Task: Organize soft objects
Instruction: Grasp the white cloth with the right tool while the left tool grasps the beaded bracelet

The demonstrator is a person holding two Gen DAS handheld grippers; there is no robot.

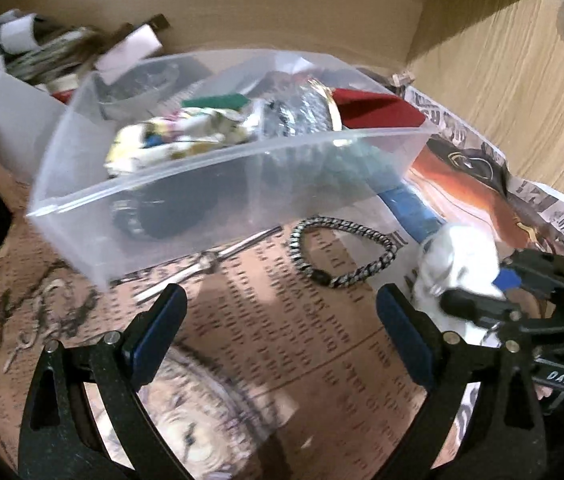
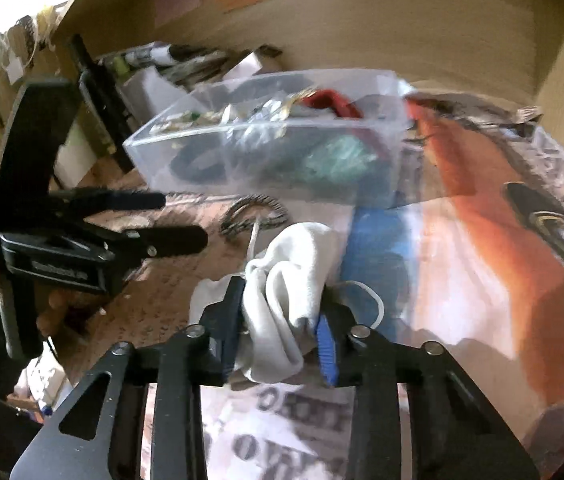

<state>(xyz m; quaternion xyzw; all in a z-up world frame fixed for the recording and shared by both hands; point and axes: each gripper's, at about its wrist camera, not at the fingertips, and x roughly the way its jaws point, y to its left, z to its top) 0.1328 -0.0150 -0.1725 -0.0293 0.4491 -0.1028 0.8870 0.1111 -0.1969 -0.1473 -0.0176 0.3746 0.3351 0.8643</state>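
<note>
White cloth (image 2: 286, 304) bunched, lengthwise upright.

You work over a wooden surface (image 1: 522, 92) spread with newspaper sheets (image 1: 265, 312); on them a clear plastic bin (image 1: 201, 200) sits at twelve o'clock; a braided bracelet (image 1: 342, 252) lies just before it, toward one o'clock.

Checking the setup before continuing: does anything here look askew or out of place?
Yes. The clear plastic bin sits tilted, one end raised off the newspaper. A braided bracelet lies loose outside it. The right gripper holds a white cloth; the left gripper is open.
</note>
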